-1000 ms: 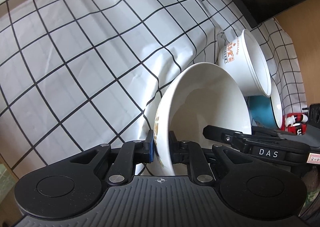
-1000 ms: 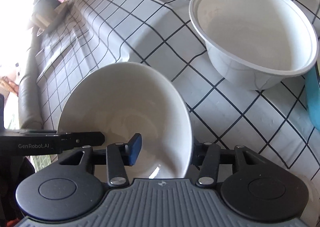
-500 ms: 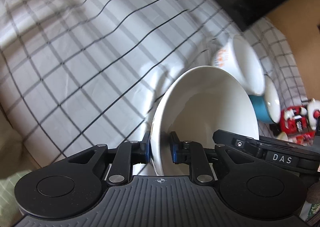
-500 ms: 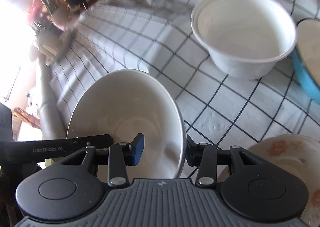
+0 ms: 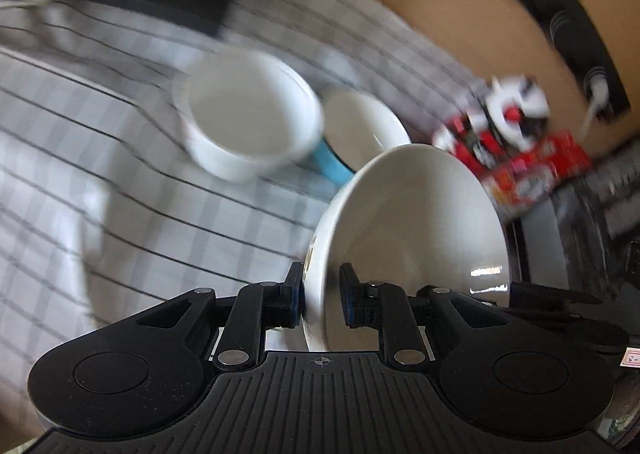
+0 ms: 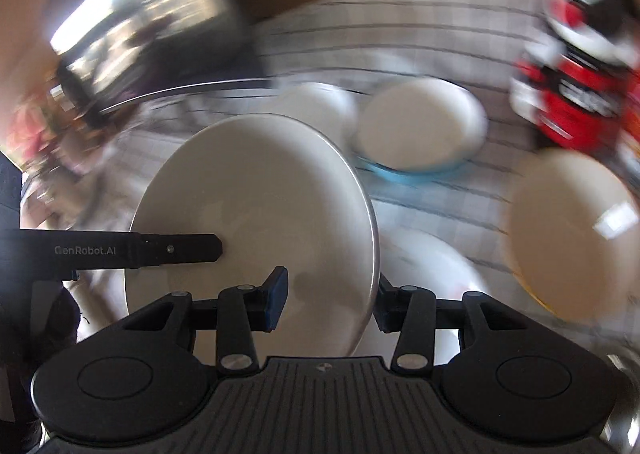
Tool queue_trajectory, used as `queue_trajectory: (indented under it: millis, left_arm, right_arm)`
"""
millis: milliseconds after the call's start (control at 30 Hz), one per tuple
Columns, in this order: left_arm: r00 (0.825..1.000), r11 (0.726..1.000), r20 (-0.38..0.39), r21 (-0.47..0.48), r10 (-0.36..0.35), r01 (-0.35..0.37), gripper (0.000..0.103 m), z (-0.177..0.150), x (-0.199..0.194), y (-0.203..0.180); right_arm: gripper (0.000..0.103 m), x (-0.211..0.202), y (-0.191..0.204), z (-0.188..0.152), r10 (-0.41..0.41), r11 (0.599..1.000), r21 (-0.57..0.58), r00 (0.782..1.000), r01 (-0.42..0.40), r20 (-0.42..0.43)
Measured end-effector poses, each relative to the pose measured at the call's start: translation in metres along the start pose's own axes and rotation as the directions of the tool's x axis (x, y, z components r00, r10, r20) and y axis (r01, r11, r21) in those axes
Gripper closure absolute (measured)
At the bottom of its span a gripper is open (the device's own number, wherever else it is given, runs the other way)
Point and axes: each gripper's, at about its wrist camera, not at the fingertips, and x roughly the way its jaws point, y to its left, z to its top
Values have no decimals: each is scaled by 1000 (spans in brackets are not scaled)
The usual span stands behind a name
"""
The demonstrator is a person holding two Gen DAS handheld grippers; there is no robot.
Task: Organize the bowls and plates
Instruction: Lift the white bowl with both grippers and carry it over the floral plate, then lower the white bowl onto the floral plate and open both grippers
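Observation:
My left gripper (image 5: 322,296) is shut on the rim of a white bowl (image 5: 416,238) with an orange pattern outside, held tilted above the table. My right gripper (image 6: 330,300) grips the right rim of the same bowl (image 6: 256,205); its left pad sits inside the bowl, its right finger outside. A tall white paper bowl (image 5: 244,117) stands on the checked cloth, with a white dish on a blue plate (image 5: 360,129) beside it; the dish also shows in the right wrist view (image 6: 420,125). Both views are blurred.
A red, white and black toy figure (image 5: 512,133) stands at the back right, also in the right wrist view (image 6: 576,65). A cream bowl (image 6: 572,230) lies at the right. A wooden wall runs behind. A dark screen (image 6: 140,21) stands at the back left.
Both grippers have swung with the bowl toward the back right, so the wall and the toy now show. The paper bowl and blue plate sit farther away. The grips are unchanged.

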Motion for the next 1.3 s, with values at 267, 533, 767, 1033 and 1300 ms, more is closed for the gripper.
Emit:
queue_trajectory:
  millis: [267,533,767,1033,1300]
  left_arm:
    - [982,1000,-189,27,0,6,78,-40,70,-13]
    - [978,999,-201,12,55,-53,79,-53,79,-2]
    - [981,995,-170,38,93,-88,79,-51,84,-5]
    - [983,991,-137,68,122,-113,74,-45,97,-9]
    - [992,991,-104,115,75,-63,77,-42,95,-3]
  right_arm:
    - [59,17,-51,-45,-42,993,110,998,47,-54]
    - [59,42,-52,-58,-6,996,86,995,15,-101]
    - [59,57,-56,-52,-7,997,70,993,15,-121]
    - [59,65,-59,-46,-25,998,49,993,31,-114]
    - [59,74,-61,-42,-21,998,59,994,28,-108]
